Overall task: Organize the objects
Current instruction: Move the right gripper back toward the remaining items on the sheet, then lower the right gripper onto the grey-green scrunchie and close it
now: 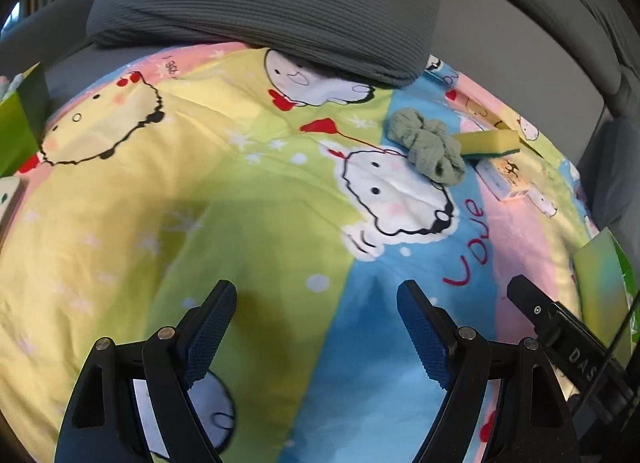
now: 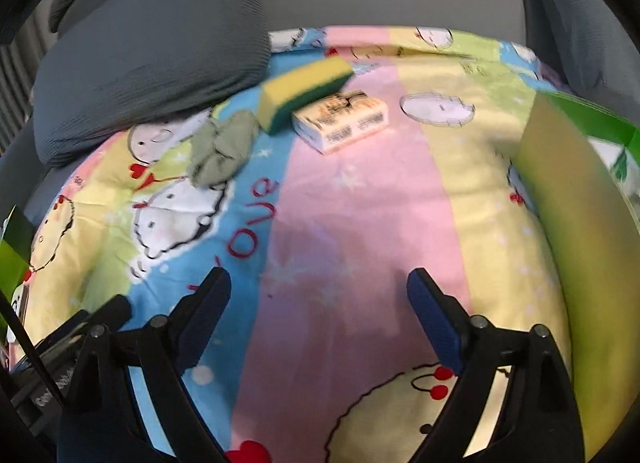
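On the cartoon quilt (image 1: 248, 199) you can read "Love" in red script, at about 4 o'clock in the left wrist view and 9 o'clock in the right one. A smaller line of writing near the quilt's far edge is too blurred to read. From left to right in your right wrist view lie the grey-green crumpled cloth (image 2: 222, 151), the yellow-and-green sponge (image 2: 304, 89) leaning on the small printed box (image 2: 344, 125), all around 11 to 12 o'clock; the box's lettering is not legible. A grey cushion (image 2: 152, 59) covers the quilt's far left corner. At 3 o'clock a green bag (image 2: 572, 199) is cut off by the frame edge. Your left gripper (image 1: 316, 295) stands wide open over bare quilt, holding nothing; your right gripper (image 2: 320, 283) is likewise spread wide and empty. Beside it in the left view, "DAS" shows on a black part, the rest being hidden.
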Demonstrator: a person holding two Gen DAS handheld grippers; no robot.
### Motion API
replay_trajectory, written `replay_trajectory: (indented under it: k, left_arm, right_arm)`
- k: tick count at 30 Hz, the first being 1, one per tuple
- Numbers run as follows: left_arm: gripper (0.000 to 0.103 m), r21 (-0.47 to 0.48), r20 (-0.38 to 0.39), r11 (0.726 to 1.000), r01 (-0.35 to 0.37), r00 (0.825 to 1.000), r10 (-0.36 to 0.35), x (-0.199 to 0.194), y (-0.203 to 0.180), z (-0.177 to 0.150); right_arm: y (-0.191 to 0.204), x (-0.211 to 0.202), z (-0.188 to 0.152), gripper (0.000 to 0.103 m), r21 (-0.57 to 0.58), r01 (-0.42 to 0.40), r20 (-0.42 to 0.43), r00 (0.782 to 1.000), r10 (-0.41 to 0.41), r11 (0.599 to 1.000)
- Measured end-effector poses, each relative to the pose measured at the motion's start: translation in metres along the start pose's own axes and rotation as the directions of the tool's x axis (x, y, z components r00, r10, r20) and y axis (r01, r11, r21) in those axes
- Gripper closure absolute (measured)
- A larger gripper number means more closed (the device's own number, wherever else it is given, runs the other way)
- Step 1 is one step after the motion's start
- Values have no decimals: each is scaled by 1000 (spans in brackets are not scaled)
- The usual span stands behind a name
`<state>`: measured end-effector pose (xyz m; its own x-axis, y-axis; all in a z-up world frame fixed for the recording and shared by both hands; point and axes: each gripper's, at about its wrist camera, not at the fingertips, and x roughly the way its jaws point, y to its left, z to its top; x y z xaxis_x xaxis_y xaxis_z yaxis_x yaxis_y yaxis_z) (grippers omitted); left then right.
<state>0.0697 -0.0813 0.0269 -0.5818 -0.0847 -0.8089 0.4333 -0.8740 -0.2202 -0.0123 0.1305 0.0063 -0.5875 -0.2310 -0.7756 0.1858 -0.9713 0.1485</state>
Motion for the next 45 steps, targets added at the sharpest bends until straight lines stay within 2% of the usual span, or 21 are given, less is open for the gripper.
replay_trajectory:
  k: [7, 14, 17, 19, 20, 21, 23, 25, 26, 27, 28, 29, 31, 33, 34, 36, 38, 39, 42, 43, 45]
  left_arm:
    - [20, -35, 1, 999, 18, 1000, -18, -2, 13, 7]
    - [20, -53, 26, 998, 46, 999, -44, -5, 15, 24]
    - [20, -63, 42, 996, 64, 997, -62, -11, 16, 31]
    - [20, -57, 51, 996, 69, 997, -66, -14, 16, 36]
    - [20, -52, 61, 997, 56, 997, -53, -17, 15, 39]
    - [20, -47, 74, 998, 36, 997, -32, -19, 15, 42]
    - [20, -34, 111, 999, 12, 994, -8, -27, 16, 47]
    - [20, -34, 129, 999, 20, 991, -16, -34, 20, 49]
    - [20, -40, 131, 999, 33, 991, -28, -37, 23, 50]
    - [20, -45, 129, 998, 42, 991, -36, -37, 25, 51]
    - [20, -53, 126, 997, 51, 991, -44, -38, 28, 51]
    - [20, -67, 118, 996, 55, 992, -47, -38, 31, 51]
    - [20, -85, 108, 994, 62, 993, -53, -36, 34, 52]
    - [20, -96, 100, 993, 75, 993, -65, -35, 36, 53]
    - [20, -99, 97, 992, 78, 993, -68, -34, 36, 52]
    - [20, -105, 93, 992, 74, 994, -65, -33, 36, 52]
    - [20, -106, 86, 991, 78, 994, -69, -32, 35, 51]
    - [20, -107, 85, 991, 82, 994, -73, -32, 35, 51]
    - [20, -110, 71, 988, 104, 993, -97, -30, 32, 51]
    - [20, -113, 65, 987, 111, 992, -104, -30, 31, 50]
    - [20, -123, 40, 983, 135, 991, -131, -27, 28, 48]
  right_arm:
    - [-1, 3, 2, 13, 54, -2, 3, 1000, 2, 999]
    - [2, -3, 23, 14, 171, -168, 72, 985, 158, 971]
    - [13, 2, 37, 25, 147, -201, 81, 978, 190, 969]
    - [23, 9, 46, 40, 111, -189, 84, 980, 180, 976]
    - [29, 13, 50, 56, 93, -169, 87, 983, 161, 981]
    - [35, 18, 55, 65, 76, -145, 86, 987, 138, 986]
    - [43, 28, 63, 64, 72, -145, 65, 988, 141, 987]
    - [47, 39, 70, 64, 87, -192, 54, 981, 187, 978]
    - [50, 44, 72, 57, 88, -192, 45, 981, 188, 977]
    - [54, 50, 74, 44, 84, -180, 37, 983, 178, 980]
    - [57, 55, 75, 38, 80, -163, 34, 986, 161, 983]
    - [60, 59, 75, 36, 78, -150, 36, 988, 148, 986]
    - [66, 70, 76, 36, 75, -176, 18, 984, 175, 982]
    - [71, 79, 74, 44, 68, -185, -4, 983, 186, 980]
    - [73, 82, 73, 50, 55, -162, -8, 987, 162, 985]
    - [78, 81, 69, 79, 8, -91, 4, 996, 91, 996]
    - [78, 79, 69, 90, 0, -117, -17, 993, 117, 993]
    - [76, 76, 68, 92, 4, -129, -28, 991, 129, 992]
    - [72, 65, 65, 92, -24, -91, -107, 990, 88, 996]
    - [70, 60, 63, 92, -34, -98, -131, 987, 92, 995]
    - [61, 44, 59, 92, -28, -162, -194, 969, 154, 986]
